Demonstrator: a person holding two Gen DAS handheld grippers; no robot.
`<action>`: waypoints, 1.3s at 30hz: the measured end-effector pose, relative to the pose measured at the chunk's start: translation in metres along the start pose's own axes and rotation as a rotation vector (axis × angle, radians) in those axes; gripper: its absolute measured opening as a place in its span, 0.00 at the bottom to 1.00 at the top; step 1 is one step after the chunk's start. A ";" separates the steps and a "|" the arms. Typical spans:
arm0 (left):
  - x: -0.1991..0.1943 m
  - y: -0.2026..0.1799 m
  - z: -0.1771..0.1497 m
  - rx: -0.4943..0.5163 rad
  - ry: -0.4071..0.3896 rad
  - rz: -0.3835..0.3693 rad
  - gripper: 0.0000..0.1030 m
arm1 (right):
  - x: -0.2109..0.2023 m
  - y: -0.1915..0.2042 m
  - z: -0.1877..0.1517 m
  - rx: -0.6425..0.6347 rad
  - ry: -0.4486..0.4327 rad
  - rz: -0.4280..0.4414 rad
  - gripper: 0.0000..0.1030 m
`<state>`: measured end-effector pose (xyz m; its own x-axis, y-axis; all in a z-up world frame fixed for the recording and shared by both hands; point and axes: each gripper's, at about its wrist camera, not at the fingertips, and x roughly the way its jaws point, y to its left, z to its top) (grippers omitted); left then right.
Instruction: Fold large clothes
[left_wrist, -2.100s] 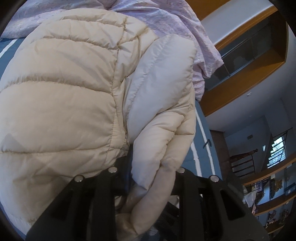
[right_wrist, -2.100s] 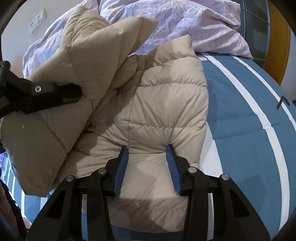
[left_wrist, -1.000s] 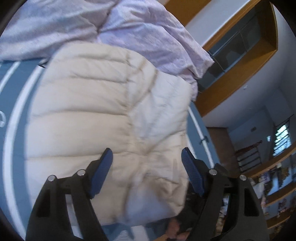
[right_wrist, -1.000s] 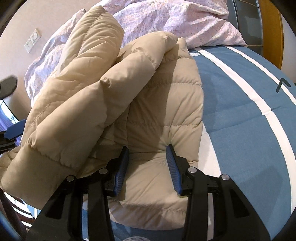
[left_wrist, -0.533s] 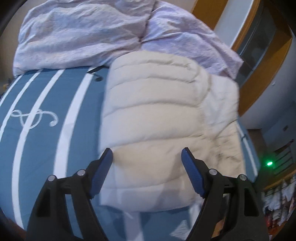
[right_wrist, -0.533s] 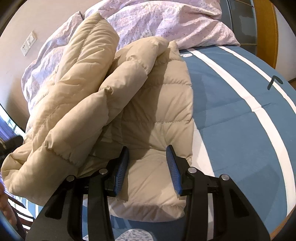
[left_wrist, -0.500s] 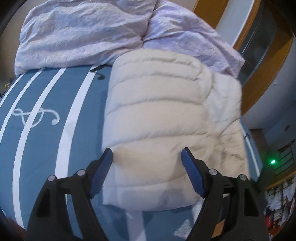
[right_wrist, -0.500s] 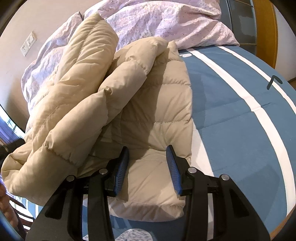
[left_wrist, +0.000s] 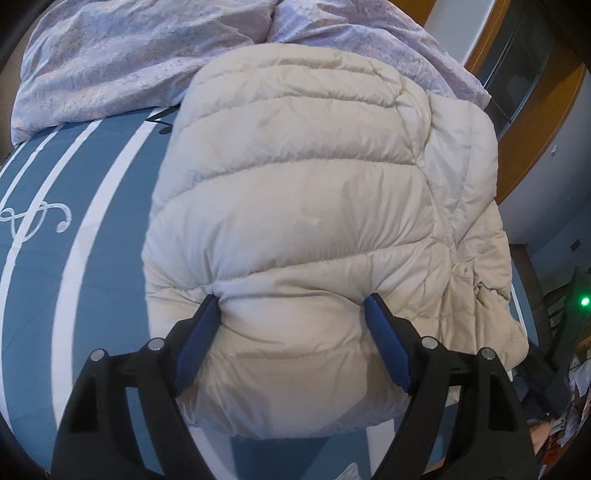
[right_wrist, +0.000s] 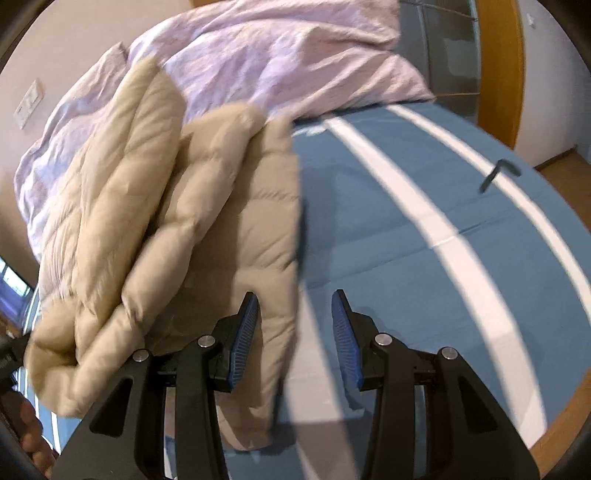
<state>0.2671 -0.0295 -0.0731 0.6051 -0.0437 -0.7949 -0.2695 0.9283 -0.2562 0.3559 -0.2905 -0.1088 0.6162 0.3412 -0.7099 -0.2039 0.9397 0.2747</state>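
Puffy cream cloth fills the view: the coat (left_wrist: 295, 206) lies folded on the blue striped bed (left_wrist: 92, 258). It sits right in front of the left hand-held gripper (left_wrist: 291, 314), and its long side runs away from that one, toward the purple blanket (left_wrist: 129, 55). The left one is nearer. Its jaws are spread wide and press down into the coat's near edge, holding nothing. The right hand-held gripper (right_wrist: 295, 314) is also spread and empty, low over the bed. The coat (right_wrist: 166, 221) lies to its left, with its edge by the left finger.
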 end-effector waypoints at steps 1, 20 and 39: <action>0.002 -0.001 0.001 0.001 0.001 0.000 0.77 | -0.005 -0.004 0.006 0.005 -0.019 -0.007 0.43; 0.014 0.001 0.005 0.015 0.012 -0.032 0.78 | -0.027 0.101 0.080 -0.172 -0.138 0.209 0.31; 0.014 -0.006 0.006 0.053 -0.003 -0.052 0.81 | 0.048 0.059 0.048 -0.113 0.030 -0.011 0.20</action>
<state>0.2815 -0.0337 -0.0790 0.6194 -0.0918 -0.7797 -0.1971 0.9431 -0.2677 0.4102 -0.2202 -0.0959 0.5959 0.3300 -0.7322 -0.2831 0.9395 0.1930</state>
